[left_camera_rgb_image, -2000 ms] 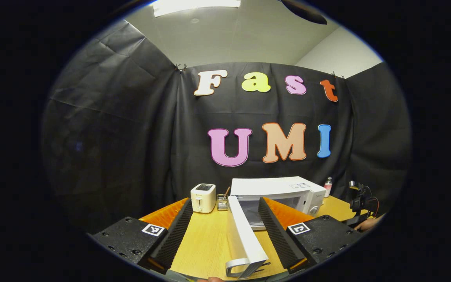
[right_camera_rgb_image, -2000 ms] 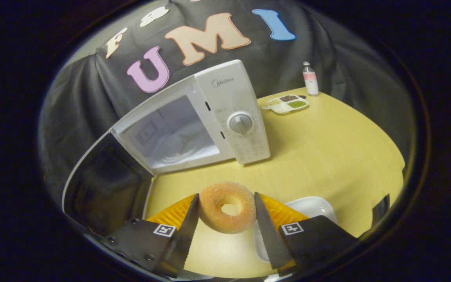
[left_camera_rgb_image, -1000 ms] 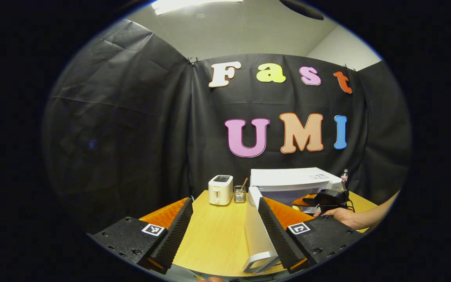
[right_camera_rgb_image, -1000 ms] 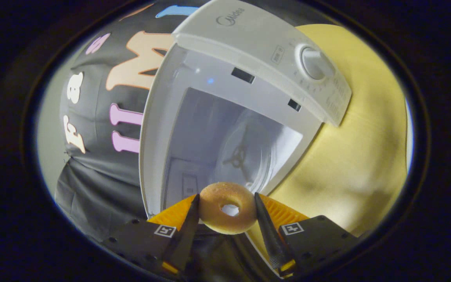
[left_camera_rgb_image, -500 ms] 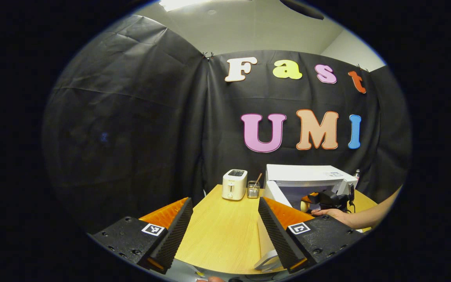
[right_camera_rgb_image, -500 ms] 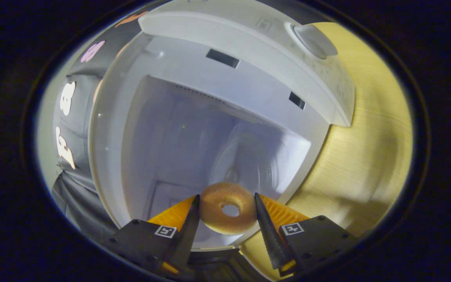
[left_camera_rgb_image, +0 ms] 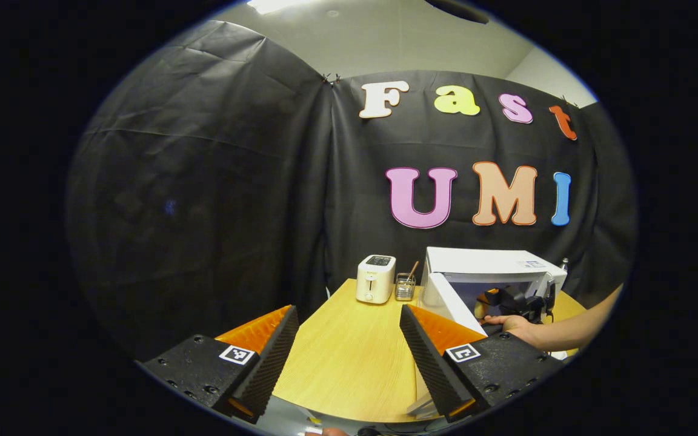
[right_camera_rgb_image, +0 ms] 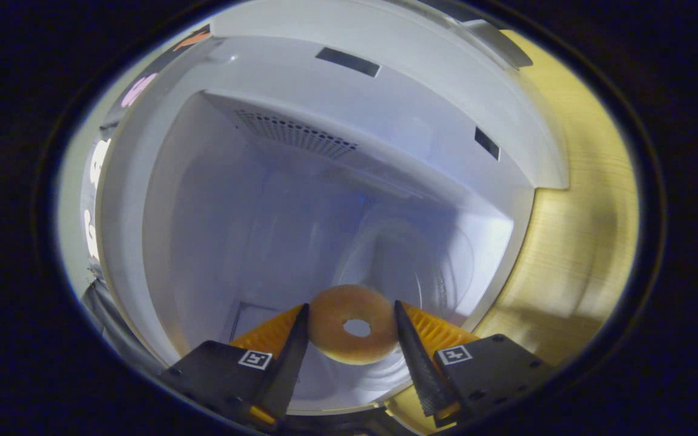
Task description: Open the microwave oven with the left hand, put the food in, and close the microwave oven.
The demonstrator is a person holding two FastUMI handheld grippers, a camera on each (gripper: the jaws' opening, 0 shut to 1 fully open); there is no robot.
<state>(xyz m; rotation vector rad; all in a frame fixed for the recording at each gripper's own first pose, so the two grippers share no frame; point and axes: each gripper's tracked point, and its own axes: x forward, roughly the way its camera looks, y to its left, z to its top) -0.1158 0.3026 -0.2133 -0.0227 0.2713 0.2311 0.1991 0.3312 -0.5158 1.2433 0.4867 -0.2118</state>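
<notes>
**Doughnut at the oven's mouth**

The right gripper (right_camera_rgb_image: 352, 339) — clenched on a golden, sugar-dusted ring doughnut (right_camera_rgb_image: 353, 332) — carries it into the white microwave oven (right_camera_rgb_image: 349, 151), just above the glass turntable (right_camera_rgb_image: 446, 266). Next, likely: lower, release, withdraw. The left gripper (left_camera_rgb_image: 349, 339) hangs spread, empty, beside the open white door (left_camera_rgb_image: 451, 306) — ready to shut it.

Wooden table (left_camera_rgb_image: 349, 357) ahead of me carries the microwave (left_camera_rgb_image: 482, 266); left of the microwave, a small holder (left_camera_rgb_image: 405, 289), then a toaster (left_camera_rgb_image: 375, 278).
</notes>
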